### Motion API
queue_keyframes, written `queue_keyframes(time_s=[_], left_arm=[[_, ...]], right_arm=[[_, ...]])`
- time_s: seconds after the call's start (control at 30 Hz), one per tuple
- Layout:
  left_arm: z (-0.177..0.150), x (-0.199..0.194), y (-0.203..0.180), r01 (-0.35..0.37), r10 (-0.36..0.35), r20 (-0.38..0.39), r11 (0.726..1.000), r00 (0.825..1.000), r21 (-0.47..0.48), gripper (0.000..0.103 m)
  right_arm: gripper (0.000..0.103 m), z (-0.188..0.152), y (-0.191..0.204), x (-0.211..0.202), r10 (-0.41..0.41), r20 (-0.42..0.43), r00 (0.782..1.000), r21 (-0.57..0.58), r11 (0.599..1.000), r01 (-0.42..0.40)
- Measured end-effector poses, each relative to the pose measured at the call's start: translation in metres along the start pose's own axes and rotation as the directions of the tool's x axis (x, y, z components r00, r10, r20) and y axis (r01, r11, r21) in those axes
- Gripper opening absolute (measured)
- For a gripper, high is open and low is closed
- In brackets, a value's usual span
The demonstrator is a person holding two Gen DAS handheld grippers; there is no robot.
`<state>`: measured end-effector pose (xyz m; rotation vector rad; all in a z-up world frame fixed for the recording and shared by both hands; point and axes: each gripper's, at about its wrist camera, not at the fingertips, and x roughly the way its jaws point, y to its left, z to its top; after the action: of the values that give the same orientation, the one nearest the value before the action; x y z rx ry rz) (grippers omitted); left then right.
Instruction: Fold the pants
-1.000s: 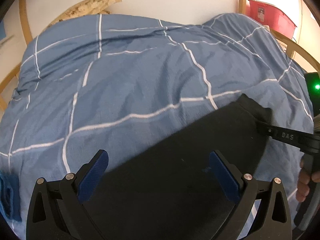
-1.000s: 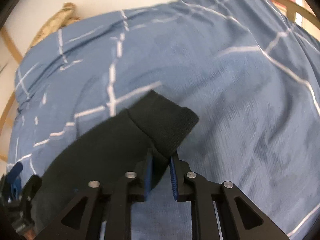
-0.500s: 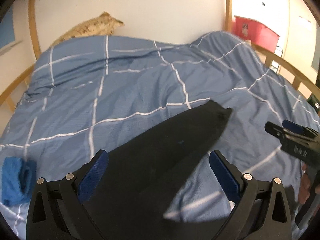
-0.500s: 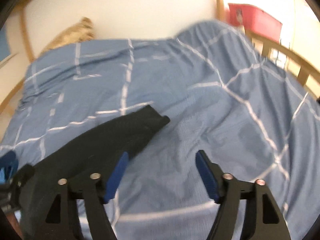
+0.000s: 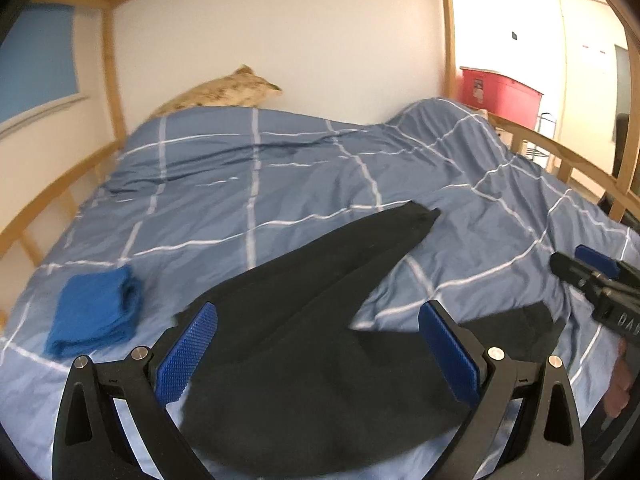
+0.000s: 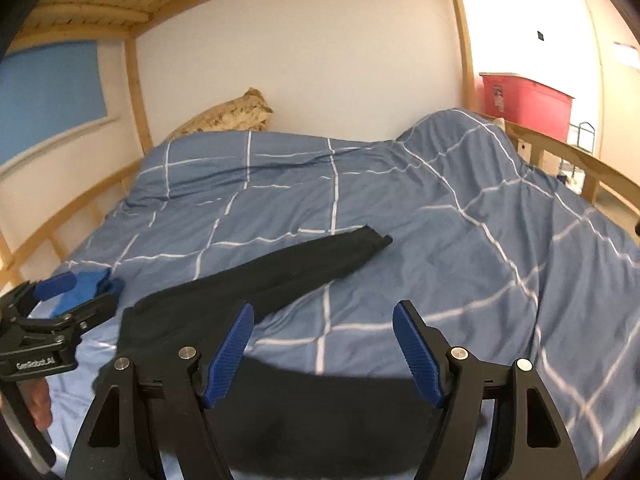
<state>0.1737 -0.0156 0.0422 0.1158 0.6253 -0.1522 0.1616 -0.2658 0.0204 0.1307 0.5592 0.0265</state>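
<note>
Black pants (image 5: 320,300) lie on the blue checked duvet (image 5: 280,168), one leg stretched away toward the far right; they also show in the right wrist view (image 6: 280,272). My left gripper (image 5: 316,352) is open and empty, held above the pants' near end. My right gripper (image 6: 324,352) is open and empty, above the near part of the pants and duvet. The right gripper also shows at the right edge of the left wrist view (image 5: 592,276); the left gripper shows at the left edge of the right wrist view (image 6: 52,300).
A folded blue cloth (image 5: 96,312) lies on the duvet at the left. A patterned pillow (image 5: 224,92) rests against the back wall. Wooden bed rails (image 5: 560,156) run along both sides. A red bin (image 5: 500,96) stands beyond the bed at the right.
My right gripper opened and let go of the pants' leg end, which now lies on the duvet. Both grippers pulled back and up from the bed.
</note>
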Motion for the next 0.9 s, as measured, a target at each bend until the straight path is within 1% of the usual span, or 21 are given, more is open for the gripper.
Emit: queue_keyframes(time_s=[0.03,0.13,0.27,0.33,0.4,0.57,0.7,0.9], left_arm=[[-0.009,-0.008,0.007,-0.027,0.027,0.003,1.000,1.000,-0.002,0.103],[-0.037,-0.028,0.027,-0.077,0.077,0.011,0.997,0.997,-0.020,0.103],[-0.069,-0.043,0.047,-0.136,0.136,0.016,0.990,0.991,-0.046,0.103],[-0.086,-0.048,0.057,-0.168,0.168,0.007,0.984,0.986,-0.055,0.103],[-0.103,-0.050,0.066,-0.192,0.191,-0.012,0.979,0.981,-0.065,0.103],[-0.141,-0.043,0.083,-0.203,0.195,-0.078,0.973,0.978,-0.107,0.103],[-0.163,-0.037,0.089,-0.233,0.222,-0.098,0.965,0.970,-0.116,0.103],[-0.163,-0.026,0.091,-0.194,0.180,-0.093,0.966,0.979,-0.173,0.102]], right_arm=[[0.072,-0.005,0.002,-0.005,0.004,0.004,1.000,0.008,1.000,-0.004],[0.072,-0.028,0.011,-0.019,0.006,0.010,1.000,0.037,0.999,-0.006],[0.072,-0.055,0.024,-0.026,0.014,0.002,1.000,0.058,0.998,-0.014],[0.072,-0.073,0.035,-0.027,0.025,0.000,1.000,0.074,0.997,-0.025],[0.072,-0.086,0.043,-0.027,0.030,-0.007,1.000,0.067,0.997,-0.030],[0.072,-0.121,0.059,-0.022,0.046,-0.043,0.998,0.098,0.994,-0.041],[0.072,-0.139,0.059,-0.014,0.041,-0.069,0.997,0.138,0.990,-0.032],[0.072,-0.152,0.048,-0.002,0.018,-0.080,0.997,0.221,0.975,0.000]])
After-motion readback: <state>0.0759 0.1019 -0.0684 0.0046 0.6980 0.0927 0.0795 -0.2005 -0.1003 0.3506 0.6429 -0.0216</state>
